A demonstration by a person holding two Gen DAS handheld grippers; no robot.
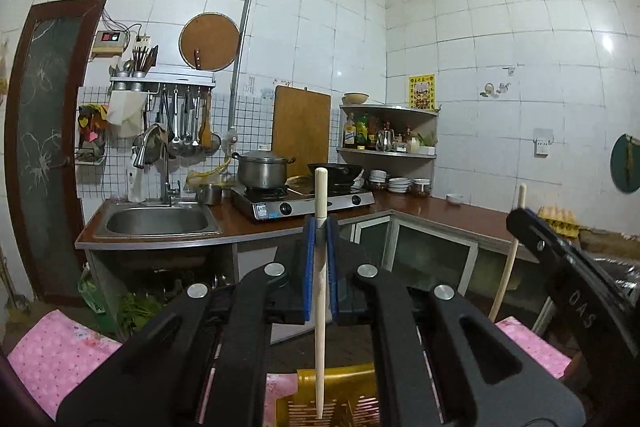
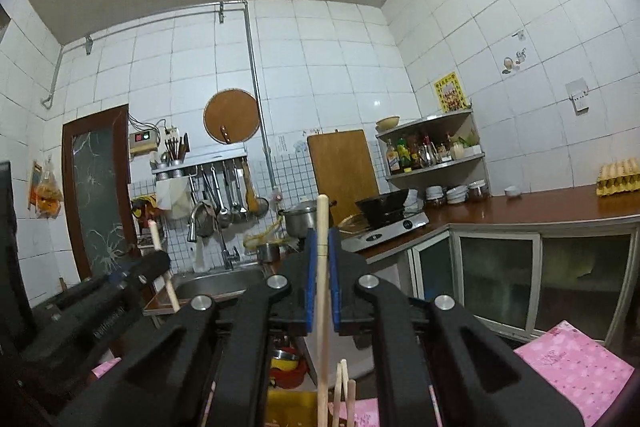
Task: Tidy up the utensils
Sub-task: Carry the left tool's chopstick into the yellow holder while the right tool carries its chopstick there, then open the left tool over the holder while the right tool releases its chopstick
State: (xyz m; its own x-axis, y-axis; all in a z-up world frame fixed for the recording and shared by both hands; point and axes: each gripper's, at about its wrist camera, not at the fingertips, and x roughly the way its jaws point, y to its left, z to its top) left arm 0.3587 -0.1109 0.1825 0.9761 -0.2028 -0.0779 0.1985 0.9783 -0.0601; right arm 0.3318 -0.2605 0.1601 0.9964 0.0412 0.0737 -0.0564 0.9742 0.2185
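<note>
My left gripper [image 1: 320, 223] is shut on a pale wooden chopstick [image 1: 320, 307] held upright; its lower end reaches into a yellow slotted basket [image 1: 352, 387] on a pink cloth. My right gripper [image 2: 322, 239] is shut on another pale chopstick [image 2: 322, 327], also upright. Other chopstick ends [image 2: 344, 391] stand just below it, beside a yellow basket [image 2: 292, 407]. The right gripper shows in the left wrist view [image 1: 560, 259] with its chopstick [image 1: 506, 267]. The left gripper shows in the right wrist view [image 2: 132, 279] with its chopstick [image 2: 162, 259].
A pink tablecloth [image 1: 60, 355] covers the table below. Beyond is a kitchen counter with a steel sink [image 1: 158, 221], a gas stove [image 1: 304, 203] with a pot and a wok, a corner shelf [image 1: 388, 131] of bottles, and an egg tray [image 2: 618, 177].
</note>
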